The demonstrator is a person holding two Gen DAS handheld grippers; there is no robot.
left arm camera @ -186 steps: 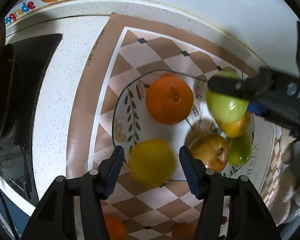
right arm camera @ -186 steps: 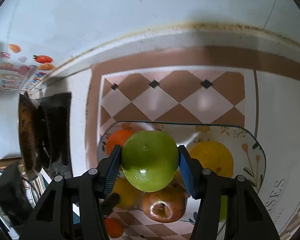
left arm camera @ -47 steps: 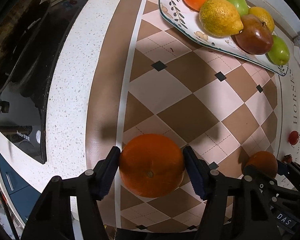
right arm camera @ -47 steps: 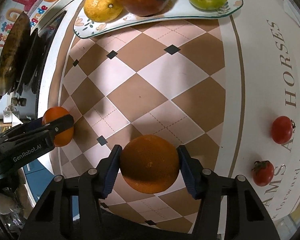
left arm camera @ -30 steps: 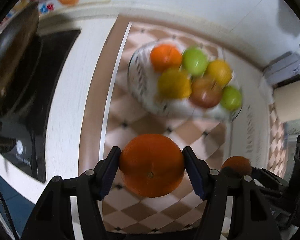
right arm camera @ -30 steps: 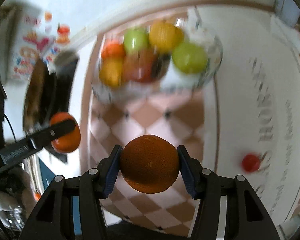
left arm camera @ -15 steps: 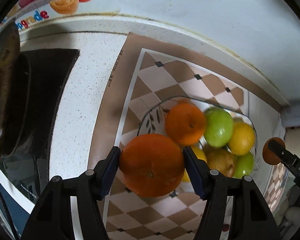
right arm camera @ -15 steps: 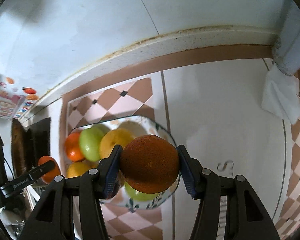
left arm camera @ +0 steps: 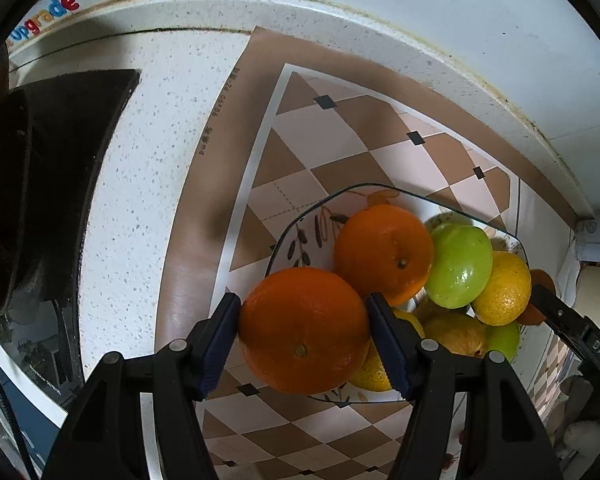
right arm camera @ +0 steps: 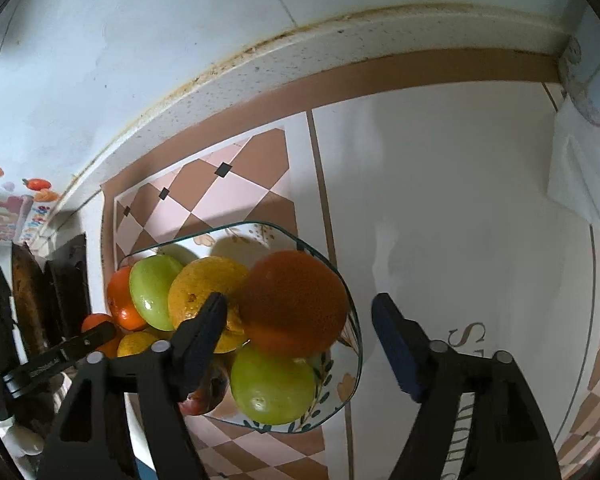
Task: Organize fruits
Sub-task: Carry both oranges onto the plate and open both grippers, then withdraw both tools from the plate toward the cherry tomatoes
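My left gripper (left arm camera: 304, 328) is shut on a bright orange (left arm camera: 302, 330) and holds it over the near left rim of the patterned glass plate (left arm camera: 296, 236). The plate carries another orange (left arm camera: 382, 254), a green apple (left arm camera: 458, 266), a yellow citrus (left arm camera: 502, 288) and more fruit below. My right gripper (right arm camera: 300, 320) is open over the plate's right end (right arm camera: 352, 376). A dark orange (right arm camera: 294, 304) sits between its jaws, free of the right finger, on top of a green apple (right arm camera: 272, 386) and next to a yellow citrus (right arm camera: 204, 292).
A checkered mat (left arm camera: 340, 140) lies under the plate on the speckled counter (left arm camera: 148, 160). A black stove (left arm camera: 52, 152) with a pan is at the left. The tiled wall (right arm camera: 180, 40) runs behind. A white cloth (right arm camera: 580, 176) lies at the far right.
My right gripper has opened and let go of the dark orange, which now rests on the fruit pile. My left gripper has come closer to the plate with its orange.
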